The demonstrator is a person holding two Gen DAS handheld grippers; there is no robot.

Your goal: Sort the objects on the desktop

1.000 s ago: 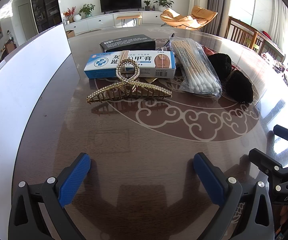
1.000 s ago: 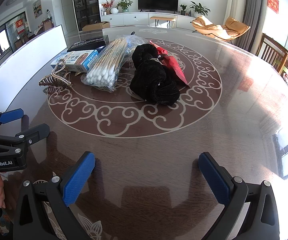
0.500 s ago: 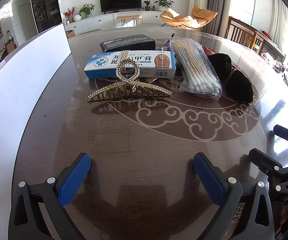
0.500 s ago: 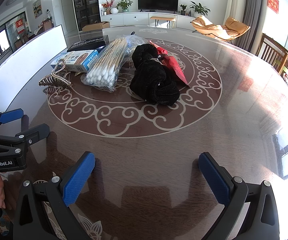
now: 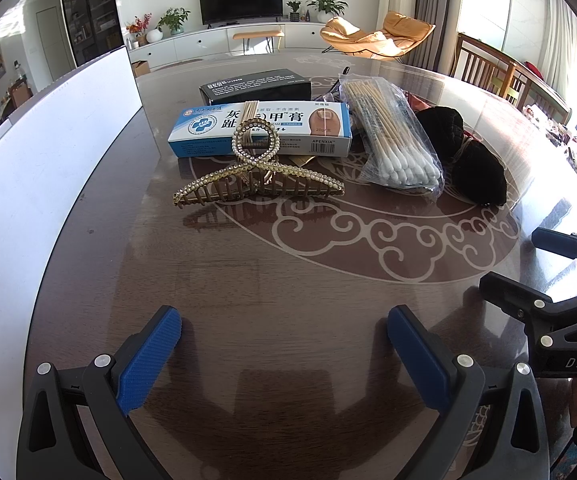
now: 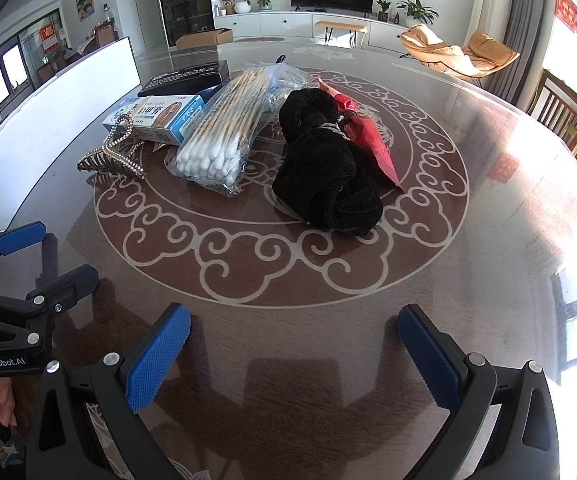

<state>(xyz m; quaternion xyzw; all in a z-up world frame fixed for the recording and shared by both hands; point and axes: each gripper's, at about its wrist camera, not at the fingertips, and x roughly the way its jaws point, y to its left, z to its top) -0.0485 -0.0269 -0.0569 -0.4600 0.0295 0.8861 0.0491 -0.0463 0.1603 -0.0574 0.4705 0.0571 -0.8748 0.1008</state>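
Along the left edge of the left wrist view, a white board point(image 5: 48, 152) standing by the dark counter point(image 5: 288, 280). Upper centre, a gold rhinestone hair claw point(image 5: 258, 178) lying just in front of a blue-and-white ointment box point(image 5: 260, 130), with a black box point(image 5: 256, 86) behind that. Right of the boxes, a clear bag of cotton swabs point(image 5: 392, 136), then a black fabric bundle point(image 5: 468, 156) touching the bag's right side. In the right wrist view, a red packet point(image 6: 368, 136) tucked against the bundle's right side. Lower centre of the left wrist view, left hand-held gripper point(image 5: 284, 336) spread wide, holding nothing, above bare counter. Lower centre of the right wrist view, right hand-held gripper point(image 6: 294, 332) likewise wide apart and empty, well short of the items.
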